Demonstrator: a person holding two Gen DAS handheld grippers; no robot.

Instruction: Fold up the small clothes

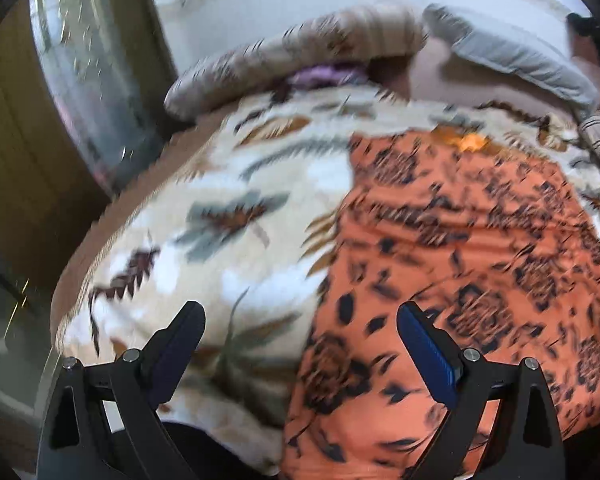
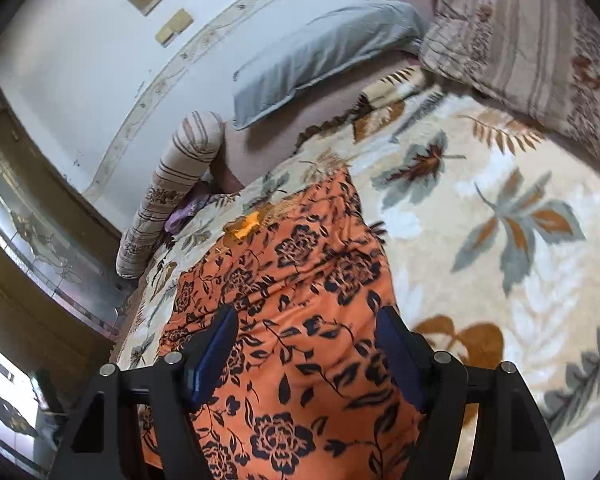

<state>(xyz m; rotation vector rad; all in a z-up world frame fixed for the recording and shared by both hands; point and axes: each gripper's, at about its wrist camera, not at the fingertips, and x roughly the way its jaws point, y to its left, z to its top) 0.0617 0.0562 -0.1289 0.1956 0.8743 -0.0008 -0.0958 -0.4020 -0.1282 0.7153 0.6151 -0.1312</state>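
Item: 1 orange garment (image 2: 300, 280), flat on our bed blanket (image 2: 500, 240). 2 hand-held grippers, left (image 1: 300, 320) and right (image 2: 306, 334), wide, empty. Risk: we pinch the blanket too.

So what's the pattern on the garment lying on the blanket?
Orange garment with dark navy roses and leaves, clearest in the right wrist view.

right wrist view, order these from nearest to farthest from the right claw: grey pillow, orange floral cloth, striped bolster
1. orange floral cloth: directly under and ahead of the open right claw, on the leaf-print blanket.
2. striped bolster: ahead to the left, at the bed's edge.
3. grey pillow: farthest, by the wall.
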